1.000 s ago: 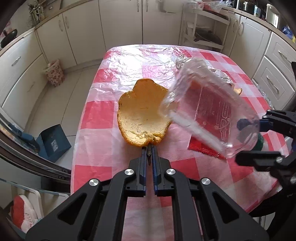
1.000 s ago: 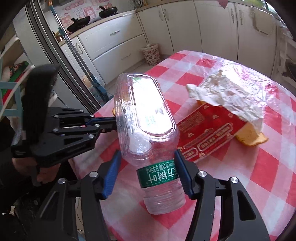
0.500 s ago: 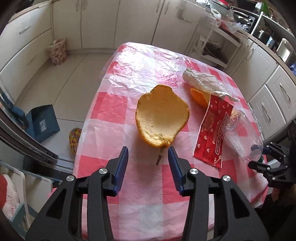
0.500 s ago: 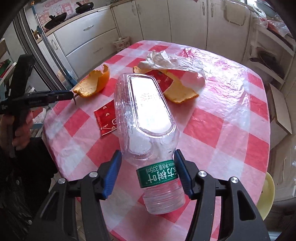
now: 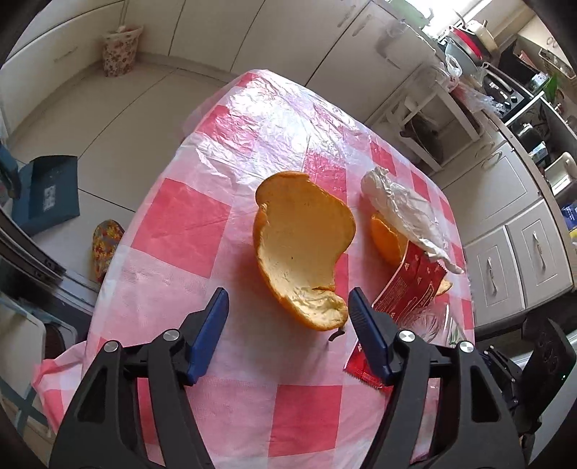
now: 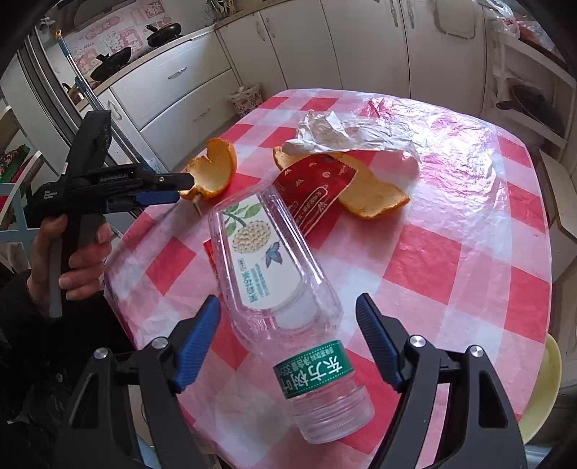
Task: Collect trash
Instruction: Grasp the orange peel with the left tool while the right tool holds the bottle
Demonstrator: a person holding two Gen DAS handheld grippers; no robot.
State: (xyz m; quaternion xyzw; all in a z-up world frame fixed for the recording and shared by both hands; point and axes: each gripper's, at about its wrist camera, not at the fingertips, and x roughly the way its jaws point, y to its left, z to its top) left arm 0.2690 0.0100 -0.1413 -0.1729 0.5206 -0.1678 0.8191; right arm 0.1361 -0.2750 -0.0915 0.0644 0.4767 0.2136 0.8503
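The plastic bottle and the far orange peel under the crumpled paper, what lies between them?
A red wrapper lies between the plastic bottle and that orange peel, seen in the right wrist view.

A blue dustpan [image 5: 48,191] lies on the floor near white cabinets [image 5: 274,32].

The large orange peel [image 5: 303,249], clamped by its stalk a second ago, is being let go: the left gripper [image 5: 288,330] is being opened, nothing pressed between its pads, the peel lying on the table [image 5: 180,223]. The plastic bottle [image 6: 277,274], previously gripped at the neck, is being released from the opening right gripper [image 6: 288,337] and is lying tilted between the spread pads.
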